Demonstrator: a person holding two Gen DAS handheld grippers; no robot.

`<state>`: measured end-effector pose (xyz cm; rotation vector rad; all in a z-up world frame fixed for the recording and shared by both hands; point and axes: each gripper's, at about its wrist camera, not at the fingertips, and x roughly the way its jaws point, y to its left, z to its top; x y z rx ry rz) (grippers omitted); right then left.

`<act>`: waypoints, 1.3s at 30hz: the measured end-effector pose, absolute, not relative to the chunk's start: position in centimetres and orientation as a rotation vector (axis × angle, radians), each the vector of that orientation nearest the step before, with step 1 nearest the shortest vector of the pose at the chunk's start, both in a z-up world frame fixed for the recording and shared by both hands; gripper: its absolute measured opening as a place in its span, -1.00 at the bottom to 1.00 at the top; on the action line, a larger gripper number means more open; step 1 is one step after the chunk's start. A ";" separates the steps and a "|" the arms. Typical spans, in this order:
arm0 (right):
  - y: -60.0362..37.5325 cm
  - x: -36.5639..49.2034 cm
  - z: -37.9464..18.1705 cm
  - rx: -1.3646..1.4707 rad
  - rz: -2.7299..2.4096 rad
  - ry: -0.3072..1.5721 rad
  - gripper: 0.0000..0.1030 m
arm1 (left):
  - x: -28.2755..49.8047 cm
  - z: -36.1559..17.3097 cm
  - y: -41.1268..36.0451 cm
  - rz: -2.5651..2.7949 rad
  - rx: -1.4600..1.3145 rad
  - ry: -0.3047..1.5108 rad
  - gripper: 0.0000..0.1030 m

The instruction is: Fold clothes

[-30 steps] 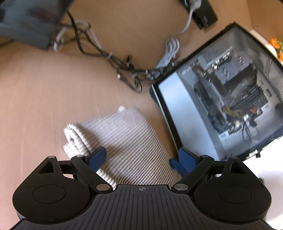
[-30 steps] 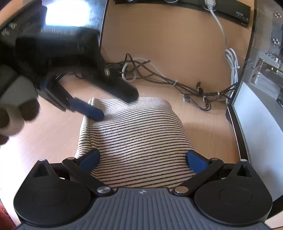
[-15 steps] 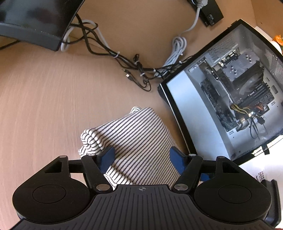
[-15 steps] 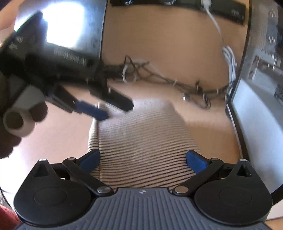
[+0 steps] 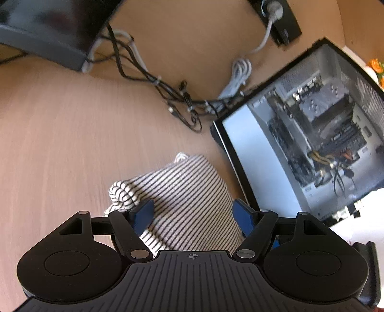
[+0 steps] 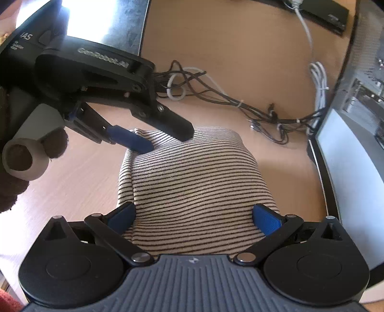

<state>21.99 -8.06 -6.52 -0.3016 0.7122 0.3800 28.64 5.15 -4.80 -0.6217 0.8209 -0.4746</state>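
Note:
A folded cream garment with thin black stripes lies on the wooden desk. My right gripper hovers over its near end, open, with the fingers wide apart above the fabric. My left gripper reaches in from the left to the garment's far left corner. Its jaws are opening, with the rolled edge of the garment lying between the blue pads. In its own view the left gripper straddles the cloth without pinching it. A hand in a fuzzy brown sleeve holds the left gripper's grey handle.
A computer case with a glass side stands right beside the garment, on its right. A tangle of cables lies behind it, near a dark monitor base and a black power strip on the back wall. Bare desk stretches to the left.
The left gripper's jaws came closer together around the garment's rolled edge, then parted slightly. It stays at the far left corner. The right gripper has stayed open over the near end.

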 end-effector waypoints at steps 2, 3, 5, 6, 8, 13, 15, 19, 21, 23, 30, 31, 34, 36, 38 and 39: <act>-8.5 22.3 -6.4 -0.304 0.416 0.701 1.00 | 27.6 -4.0 5.3 -0.429 -0.620 0.789 0.53; -8.7 22.3 -6.4 -0.312 0.437 0.690 1.00 | 27.0 -3.8 5.5 -0.392 -0.622 0.778 0.54; -9.2 22.4 -5.9 -0.325 0.472 0.675 1.00 | 25.6 -3.3 5.7 -0.309 -0.640 0.762 0.56; -9.6 22.3 -5.5 -0.327 0.493 0.666 1.00 | 25.1 -3.2 5.8 -0.285 -0.652 0.756 0.56; -11.0 22.2 -4.5 -0.324 0.543 0.625 1.00 | 23.8 -2.8 5.6 -0.226 -0.655 0.737 0.55; -15.3 22.9 -2.9 -0.277 0.604 0.547 1.00 | 20.6 -2.4 4.4 -0.092 -0.672 0.693 0.50; -16.2 23.4 -2.9 -0.256 0.637 0.561 1.00 | 19.3 -2.6 3.7 -0.048 -0.694 0.684 0.50; -16.8 23.9 -3.9 -0.251 0.697 0.588 1.00 | 17.4 -3.3 1.6 0.007 -0.692 0.699 0.49; -17.0 23.3 -4.6 -0.260 0.727 0.608 1.00 | 16.6 -3.8 0.7 0.021 -0.712 0.710 0.49; -16.7 22.8 -5.1 -0.265 0.726 0.619 1.00 | 16.2 -4.1 0.2 0.042 -0.708 0.729 0.49; -17.6 22.0 -3.9 -0.258 0.683 0.529 1.00 | 15.2 -3.3 0.7 0.128 -0.636 0.728 0.49; -17.8 21.9 -3.5 -0.248 0.669 0.508 1.00 | 15.1 -3.2 0.7 0.124 -0.636 0.724 0.49; -18.6 21.9 -2.4 -0.192 0.671 0.488 0.92 | 15.7 -2.8 -0.1 0.091 -0.607 0.707 0.49; -18.4 22.1 -2.2 -0.207 0.673 0.498 0.66 | 16.3 -2.8 -0.8 0.073 -0.579 0.706 0.46; -17.7 22.5 -3.1 -0.249 0.677 0.549 0.58 | 16.9 -2.9 -1.5 0.051 -0.549 0.712 0.45; -17.4 22.7 -3.9 -0.271 0.678 0.582 0.58 | 17.1 -3.0 -1.8 0.041 -0.534 0.716 0.45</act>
